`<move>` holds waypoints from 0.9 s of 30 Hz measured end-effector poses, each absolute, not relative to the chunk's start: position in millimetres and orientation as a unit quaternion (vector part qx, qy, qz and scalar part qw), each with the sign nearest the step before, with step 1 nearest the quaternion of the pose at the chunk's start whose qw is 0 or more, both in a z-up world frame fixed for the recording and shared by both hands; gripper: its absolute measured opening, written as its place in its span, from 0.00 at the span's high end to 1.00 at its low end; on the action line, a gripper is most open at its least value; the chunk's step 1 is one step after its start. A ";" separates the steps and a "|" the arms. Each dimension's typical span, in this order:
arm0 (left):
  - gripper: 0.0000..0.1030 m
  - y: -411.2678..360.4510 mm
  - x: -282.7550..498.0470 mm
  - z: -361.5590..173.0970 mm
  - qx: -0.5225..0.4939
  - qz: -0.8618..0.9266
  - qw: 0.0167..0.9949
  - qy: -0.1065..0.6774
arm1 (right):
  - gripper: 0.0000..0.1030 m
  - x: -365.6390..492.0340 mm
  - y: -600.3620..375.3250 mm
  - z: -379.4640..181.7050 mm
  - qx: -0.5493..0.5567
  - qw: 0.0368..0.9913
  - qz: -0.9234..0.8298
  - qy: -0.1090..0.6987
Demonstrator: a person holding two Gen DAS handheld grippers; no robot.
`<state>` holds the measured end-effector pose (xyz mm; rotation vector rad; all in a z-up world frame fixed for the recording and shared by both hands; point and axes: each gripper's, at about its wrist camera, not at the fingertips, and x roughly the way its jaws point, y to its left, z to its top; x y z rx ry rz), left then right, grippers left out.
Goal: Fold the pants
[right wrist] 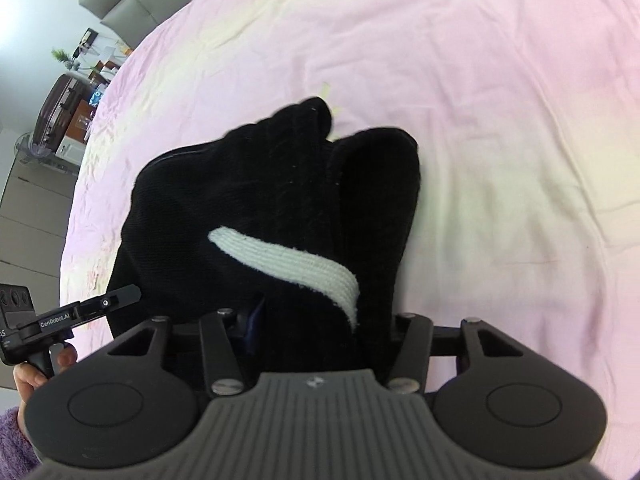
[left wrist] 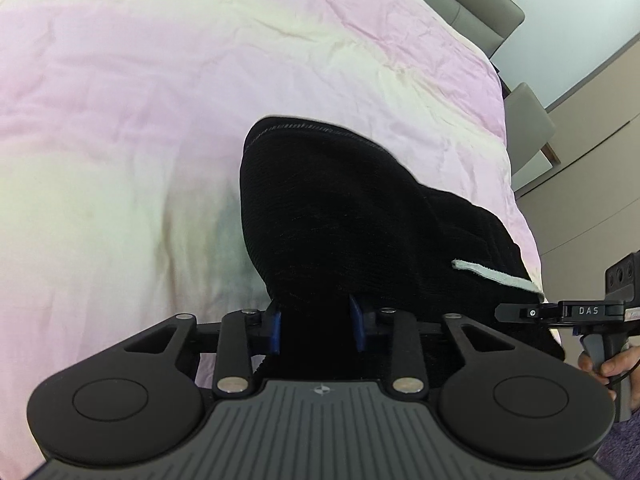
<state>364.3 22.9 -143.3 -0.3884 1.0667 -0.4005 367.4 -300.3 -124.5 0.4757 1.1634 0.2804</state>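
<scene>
left tongs (left wrist: 316, 326) clamp black pants (left wrist: 340, 216) | right tongs (right wrist: 320, 332) clamp pants | pink bedsheet (left wrist: 140, 100) beneath

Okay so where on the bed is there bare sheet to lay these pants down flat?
Bare pink sheet stretches left of the black pants and beyond them toward the grey headboard. In the right view, open sheet lies right of the pants. It's crowded near both tongs, left and right.

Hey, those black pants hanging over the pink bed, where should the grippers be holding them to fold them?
Along the near top edge of the black pants, gripped from the side nearest the person, one gripper toward each end. The left gripper and right gripper already pinch there, either side of the white drawstring, so the cloth hangs toward the pink sheet and should lay down flat.
</scene>
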 end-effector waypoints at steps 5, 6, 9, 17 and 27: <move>0.67 56.7 347.4 -108.6 -0.164 -0.183 0.839 0.486 | 0.55 355.2 -259.1 -89.8 0.217 0.803 0.147 0.535; 0.67 65.3 343.4 -99.9 -0.155 -0.181 0.843 0.482 | 0.55 352.9 -248.1 -85.9 0.218 0.803 0.152 0.534; 0.67 91.7 333.3 -77.2 -0.133 -0.171 0.855 0.471 | 0.55 348.8 -214.3 -74.3 0.214 0.805 0.171 0.527; 0.67 175.0 320.4 -48.9 -0.116 -0.131 0.868 0.464 | 0.55 349.7 -106.0 -59.9 0.208 0.800 0.223 0.517; 0.67 235.9 345.8 -78.4 -0.086 -0.104 0.874 0.467 | 0.56 374.7 -11.5 -104.5 0.213 0.794 0.237 0.518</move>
